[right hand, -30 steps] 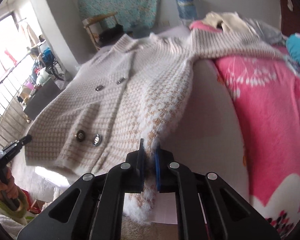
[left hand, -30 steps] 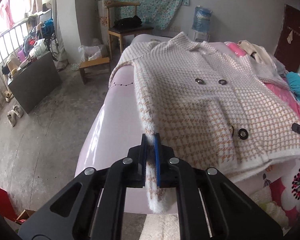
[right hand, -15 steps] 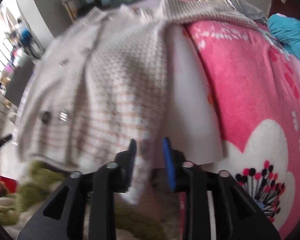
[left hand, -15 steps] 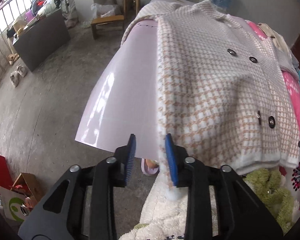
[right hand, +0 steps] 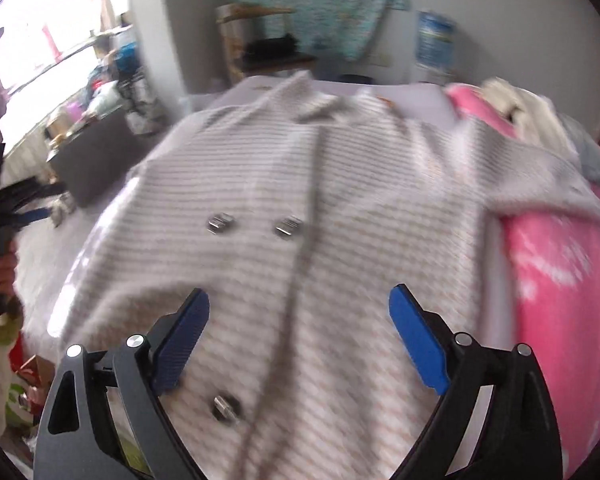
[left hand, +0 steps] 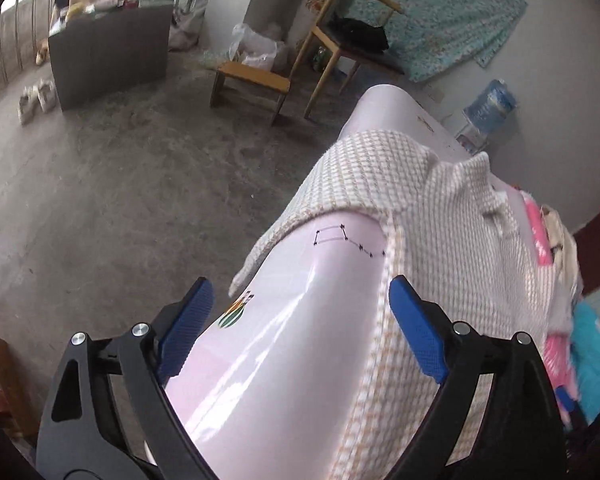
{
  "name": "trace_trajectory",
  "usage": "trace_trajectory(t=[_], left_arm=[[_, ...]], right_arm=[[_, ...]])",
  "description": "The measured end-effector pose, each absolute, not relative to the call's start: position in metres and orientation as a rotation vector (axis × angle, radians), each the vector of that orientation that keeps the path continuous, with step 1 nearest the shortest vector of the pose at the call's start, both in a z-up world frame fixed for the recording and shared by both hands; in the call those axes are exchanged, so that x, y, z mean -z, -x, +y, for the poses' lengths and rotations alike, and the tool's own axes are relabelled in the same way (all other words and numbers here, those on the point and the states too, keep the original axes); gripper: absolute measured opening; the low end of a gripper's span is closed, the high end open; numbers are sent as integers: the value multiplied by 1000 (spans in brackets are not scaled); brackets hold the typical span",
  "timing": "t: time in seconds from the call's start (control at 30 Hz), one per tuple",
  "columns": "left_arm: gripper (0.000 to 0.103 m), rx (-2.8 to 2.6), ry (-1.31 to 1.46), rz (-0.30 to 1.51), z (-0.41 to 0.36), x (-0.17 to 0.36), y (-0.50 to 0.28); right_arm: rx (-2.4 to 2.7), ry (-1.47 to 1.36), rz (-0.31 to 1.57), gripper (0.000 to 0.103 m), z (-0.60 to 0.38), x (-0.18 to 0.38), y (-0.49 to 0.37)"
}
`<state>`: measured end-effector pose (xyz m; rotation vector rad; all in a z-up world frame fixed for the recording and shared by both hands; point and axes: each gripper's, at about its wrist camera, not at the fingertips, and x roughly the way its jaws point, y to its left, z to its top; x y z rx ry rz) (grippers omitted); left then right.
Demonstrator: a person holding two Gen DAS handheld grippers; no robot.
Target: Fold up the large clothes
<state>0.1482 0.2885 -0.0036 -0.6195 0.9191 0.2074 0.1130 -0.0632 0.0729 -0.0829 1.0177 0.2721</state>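
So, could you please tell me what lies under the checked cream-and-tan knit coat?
Under the checked cream-and-tan knit coat is a glossy pale pink board; its right part is covered.

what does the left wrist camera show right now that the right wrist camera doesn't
Only the left wrist view shows the left gripper open over the pale pink board, plus a sleeve hanging off its edge and the concrete floor. Only the right wrist view shows the right gripper open above the coat's buttons and the pink blanket. Both show the checked coat and wooden chair.

A pale pink board [left hand: 284,344] carries the checked knit coat [right hand: 308,208], spread flat, buttons up.
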Motion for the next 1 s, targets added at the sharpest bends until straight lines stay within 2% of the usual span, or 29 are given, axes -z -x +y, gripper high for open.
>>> trace_trajectory(t=[0.17,0.3,0.6,0.77,0.8,0.83,0.87,0.9,0.93,1.0], left_arm=[[86,-140,1207,980,357,90,-190],[86,-87,1557,981,367,162,-202],[86,102,1889,1064,355,269,-244],[85,72,1934,1094,353,295,-263],[78,54,1934,1092,355,297,-265],[67,30,1926,1094,358,299,-269],[63,11,1917,1101,361,300,-270],[53,-1,1901,1108,365,300,-276],[38,-20,1867,1119,369,299,-280],[23,-68,1828,1120,378,297,-281]], right_arm=[[-407,124,1105,89,9,-38,-167],[-421,178,1145,89,37,-17,-181],[-360,167,1223,89,32,10,-202],[-322,142,1206,89,24,8,-217],[-315,136,1197,89,22,7,-219],[-308,133,1189,89,23,6,-221],[-302,130,1180,89,22,7,-225],[-299,125,1173,89,20,7,-228],[-295,121,1163,89,18,7,-230],[-283,116,1152,89,14,8,-232]])
